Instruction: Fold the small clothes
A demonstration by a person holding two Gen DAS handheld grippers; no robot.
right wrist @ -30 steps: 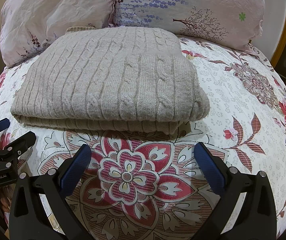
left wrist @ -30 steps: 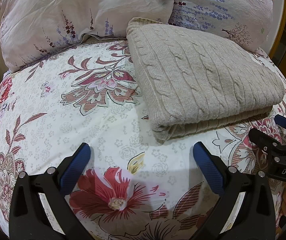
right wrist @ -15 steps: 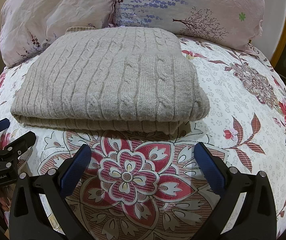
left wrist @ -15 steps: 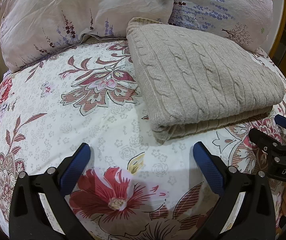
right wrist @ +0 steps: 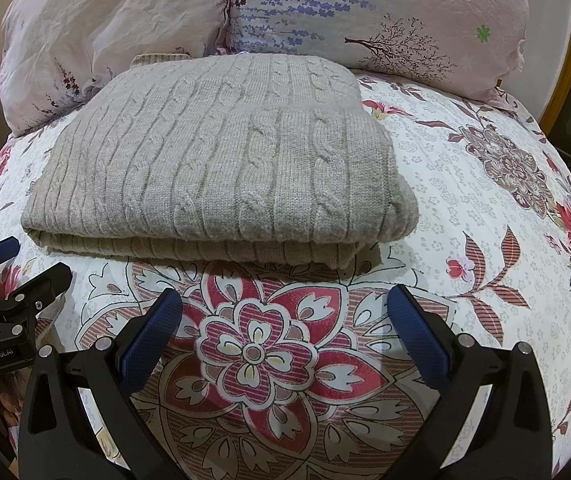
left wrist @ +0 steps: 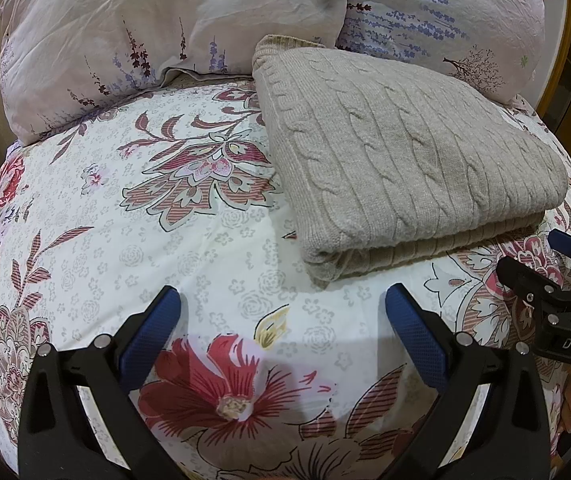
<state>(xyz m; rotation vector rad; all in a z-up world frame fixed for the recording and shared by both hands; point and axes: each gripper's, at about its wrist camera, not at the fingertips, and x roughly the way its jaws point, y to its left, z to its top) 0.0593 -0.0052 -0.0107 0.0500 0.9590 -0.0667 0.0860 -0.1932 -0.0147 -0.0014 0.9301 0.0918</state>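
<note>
Now the beige sweater (right wrist: 221, 168) is lying folded on the bed (right wrist: 465, 208), near the pillows (left wrist: 173, 32) — both claws, left claw (left wrist: 281, 320) and right claw (right wrist: 285, 316), are hanging wide and empty. Any last pat should be soft — no tugging.

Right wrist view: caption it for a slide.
Folded beige cable-knit sweater lies on floral bedspread; open right gripper hovers short of it.

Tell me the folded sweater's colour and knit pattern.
Beige cable knit sweater, clearest in the right wrist view.
</note>
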